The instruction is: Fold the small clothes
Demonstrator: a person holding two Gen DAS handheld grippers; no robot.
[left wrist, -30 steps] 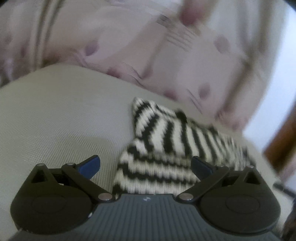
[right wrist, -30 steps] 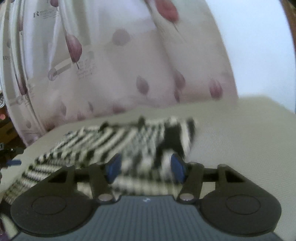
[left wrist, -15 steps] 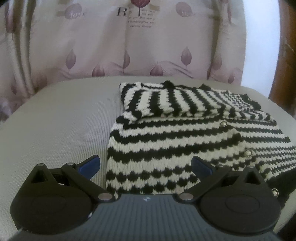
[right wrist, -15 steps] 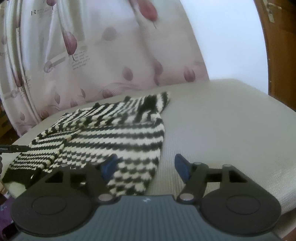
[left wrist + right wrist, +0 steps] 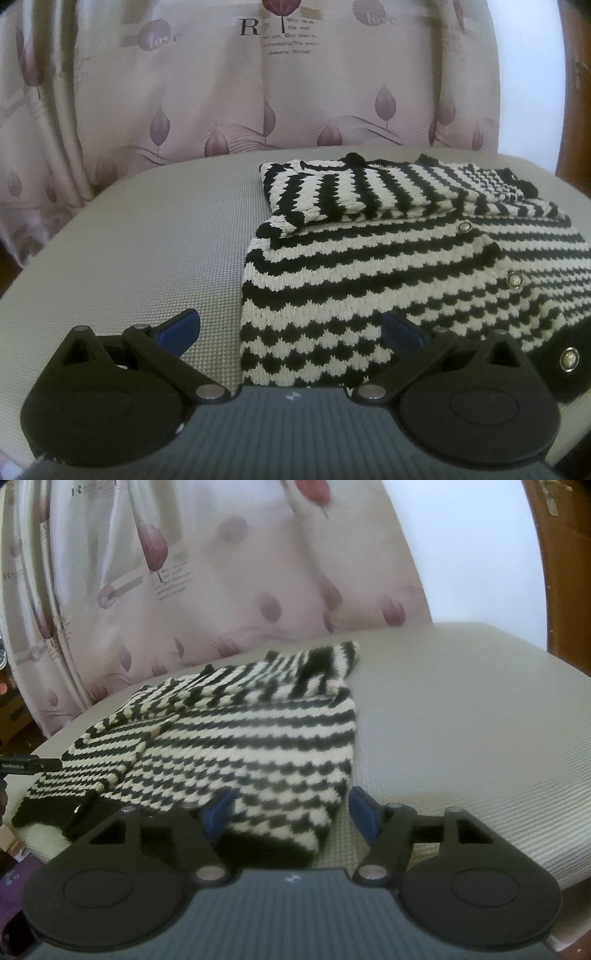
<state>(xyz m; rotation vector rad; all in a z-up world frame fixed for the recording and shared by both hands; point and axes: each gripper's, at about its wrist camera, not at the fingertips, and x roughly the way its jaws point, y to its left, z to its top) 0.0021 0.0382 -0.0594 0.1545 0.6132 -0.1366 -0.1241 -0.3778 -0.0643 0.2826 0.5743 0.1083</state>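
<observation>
The pale pink curtain behind the surface carries print: a large dark "R" beside a purple tree motif, the word "love" in script inside round purple blots to either side, and a few short lines of small text under the tree that are too fine to read. Purple leaf and tulip shapes on thin stems repeat across its folds, and the right wrist view catches a small "R" near the top left of the same curtain. The surface is a light grey pad with a fine woven grid texture and rounded edges. To the right of the curtain is a plain white wall, and at the far right a brown wooden door with a metal handle. The black-and-white striped knitted sweater lies flat on the surface, partly folded, with a sleeve laid across its upper part and small round metal snaps along a black edge. The left gripper hovers at the sweater's near left corner, jaws wide apart and holding nothing. The right gripper has just been opening; its jaws straddle the near right corner of the sweater without pressing on it.
</observation>
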